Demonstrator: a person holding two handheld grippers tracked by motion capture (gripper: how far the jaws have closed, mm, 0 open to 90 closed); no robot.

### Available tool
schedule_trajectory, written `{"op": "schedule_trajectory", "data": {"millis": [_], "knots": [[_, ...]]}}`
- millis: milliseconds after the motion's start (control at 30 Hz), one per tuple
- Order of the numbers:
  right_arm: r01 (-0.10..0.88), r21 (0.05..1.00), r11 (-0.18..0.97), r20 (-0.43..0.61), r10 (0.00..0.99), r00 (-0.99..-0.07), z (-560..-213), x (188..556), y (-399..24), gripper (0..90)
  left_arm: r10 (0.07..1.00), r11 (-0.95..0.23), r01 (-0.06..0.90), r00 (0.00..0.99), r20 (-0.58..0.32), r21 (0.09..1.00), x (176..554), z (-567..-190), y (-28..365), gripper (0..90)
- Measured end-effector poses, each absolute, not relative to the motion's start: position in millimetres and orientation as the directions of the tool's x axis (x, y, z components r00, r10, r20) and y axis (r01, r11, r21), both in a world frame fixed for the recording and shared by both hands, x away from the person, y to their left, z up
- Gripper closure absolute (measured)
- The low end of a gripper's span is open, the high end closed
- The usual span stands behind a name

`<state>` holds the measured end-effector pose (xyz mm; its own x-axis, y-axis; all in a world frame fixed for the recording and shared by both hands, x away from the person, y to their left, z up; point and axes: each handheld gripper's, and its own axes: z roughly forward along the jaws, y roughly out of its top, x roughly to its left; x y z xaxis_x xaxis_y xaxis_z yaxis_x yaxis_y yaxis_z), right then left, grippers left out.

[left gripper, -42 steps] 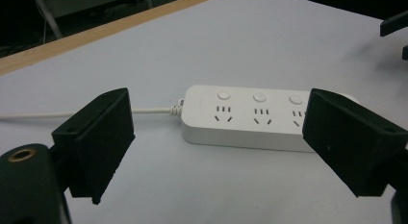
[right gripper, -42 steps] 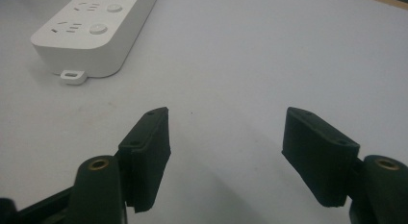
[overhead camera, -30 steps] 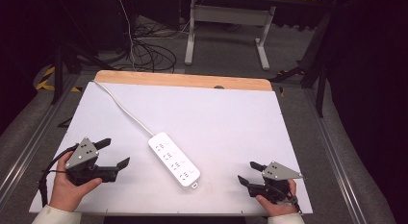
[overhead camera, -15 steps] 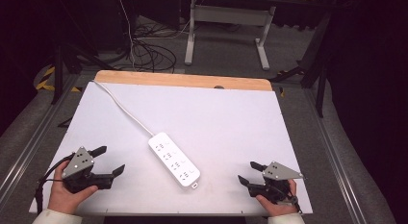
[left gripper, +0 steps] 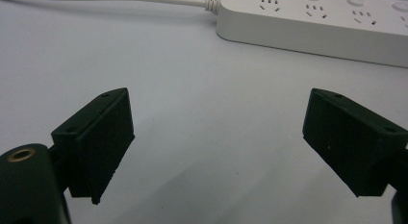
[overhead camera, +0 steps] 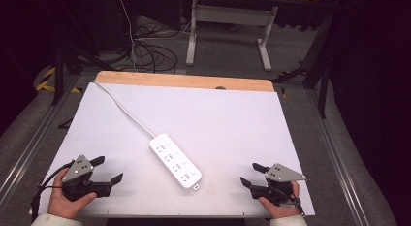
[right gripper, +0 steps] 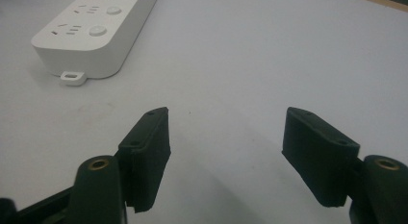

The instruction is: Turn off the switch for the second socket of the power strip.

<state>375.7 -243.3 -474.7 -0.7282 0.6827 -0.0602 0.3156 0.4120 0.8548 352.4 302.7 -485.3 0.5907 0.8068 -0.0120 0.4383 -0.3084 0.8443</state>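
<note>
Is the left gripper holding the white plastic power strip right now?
No, the left gripper is open with bare table between its jaws, and the white plastic power strip lies beyond them.

No readable text, label or number appears on anything here.

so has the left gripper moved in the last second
Yes. In the high view the left gripper has slid back toward the near edge of the table and slightly left, away from the power strip, which has stayed put. Its jaws are open.

A white bench [overhead camera: 232, 114] holds a white power strip [overhead camera: 175, 160], and its cord [overhead camera: 127, 111] trails away.
</note>
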Motion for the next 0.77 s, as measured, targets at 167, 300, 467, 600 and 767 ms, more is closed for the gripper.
{"op": "schedule_trajectory", "data": {"millis": [167,300,467,600,767], "knots": [[0.314,0.857,0.408,-0.058,0.683,-0.728,-473.9,375.0,-243.0,34.2,0.81,-0.313,0.405,0.586,0.019,0.859,352.7,-483.3,303.8,11.5],[0.315,0.853,0.416,-0.062,0.68,-0.731,-474.3,376.0,-241.1,34.2,0.813,-0.325,0.378,0.58,0.052,0.867,350.7,-480.0,304.0,11.7],[0.316,0.854,0.413,-0.06,0.682,-0.729,-474.4,375.6,-241.9,34.2,0.816,-0.328,0.397,0.576,0.046,0.857,352.8,-480.2,305.0,12.1],[0.318,0.853,0.414,-0.059,0.682,-0.729,-474.5,375.7,-241.5,34.3,0.82,-0.314,0.396,0.571,0.036,0.863,351.6,-478.6,306.6,12.1],[0.319,0.851,0.416,-0.06,0.682,-0.729,-475.0,376.1,-240.3,34.2,0.828,-0.283,0.411,0.56,0.004,0.867,351.2,-477.1,310.7,10.8]]}}
